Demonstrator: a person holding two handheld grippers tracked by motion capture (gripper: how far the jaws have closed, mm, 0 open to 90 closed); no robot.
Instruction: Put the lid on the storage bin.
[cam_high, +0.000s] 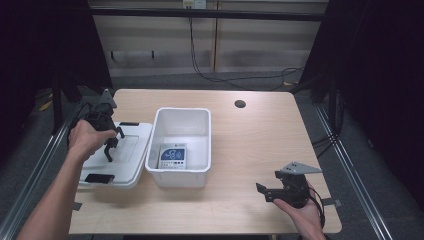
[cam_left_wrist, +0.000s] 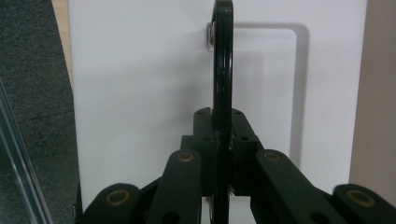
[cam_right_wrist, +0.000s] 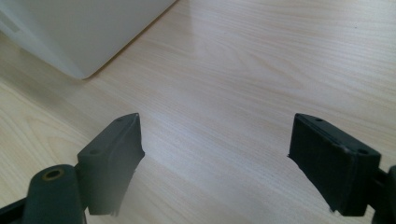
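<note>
White bin (cam_high: 181, 145), one lid (cam_high: 117, 152), two grippers

printed card (cam_high: 172, 156) lying in white bin (cam_high: 202, 150) | blue-and-white face with markings | print too small to read | no other text, brand, number or sign legible on lid, counter or wall

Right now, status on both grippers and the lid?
Left gripper shut on lid handle. Right gripper open over bare table. Lid beside white bin. Nothing blocking.
</note>
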